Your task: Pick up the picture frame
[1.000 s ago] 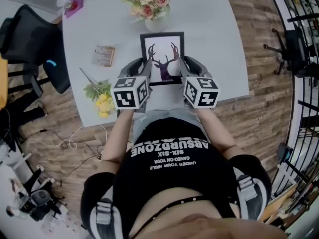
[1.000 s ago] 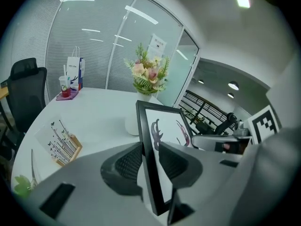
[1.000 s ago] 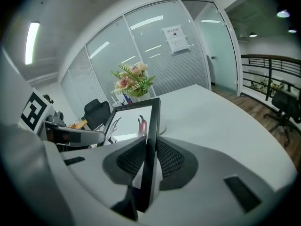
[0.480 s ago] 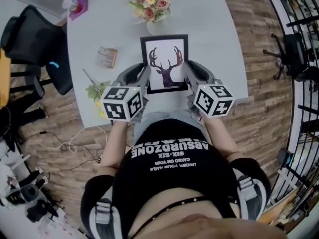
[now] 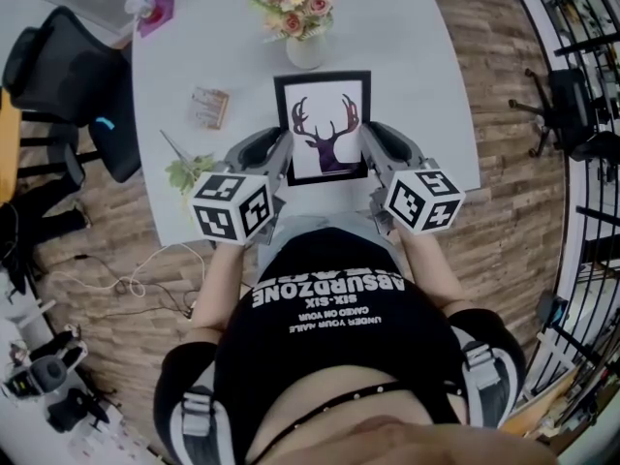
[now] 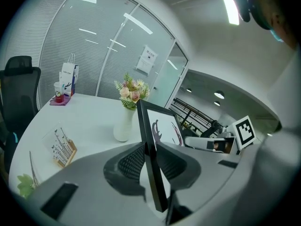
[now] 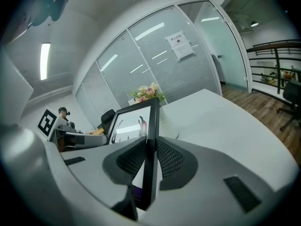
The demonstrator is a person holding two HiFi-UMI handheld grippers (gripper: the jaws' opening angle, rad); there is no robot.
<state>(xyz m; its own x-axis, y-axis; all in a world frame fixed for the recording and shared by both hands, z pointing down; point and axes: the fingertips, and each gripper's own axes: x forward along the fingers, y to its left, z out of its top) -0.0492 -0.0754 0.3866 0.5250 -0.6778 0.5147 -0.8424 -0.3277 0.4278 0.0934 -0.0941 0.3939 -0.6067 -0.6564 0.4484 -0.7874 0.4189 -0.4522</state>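
Observation:
The black picture frame (image 5: 329,129) with a stag print hangs above the white table (image 5: 426,66), held by its two side edges. My left gripper (image 5: 281,155) grips the frame's left edge (image 6: 151,140); its jaws are closing and the pads press the black moulding between them. At the frame's right edge (image 7: 150,126), my right gripper (image 5: 371,150) is shut on the moulding in the same way. In each gripper view the frame stands edge-on between the jaws, and the other gripper's marker cube shows behind it.
A white vase of pink flowers (image 5: 302,17) stands just beyond the frame. A small card holder (image 5: 209,108) and a loose flower sprig (image 5: 186,172) lie to the left. A black office chair (image 5: 68,76) stands off the table's left edge; the person's torso fills the foreground.
Both grippers have risen with the frame between them, and the frame has come up off the table. The marker cubes now sit wider apart and nearer the camera.

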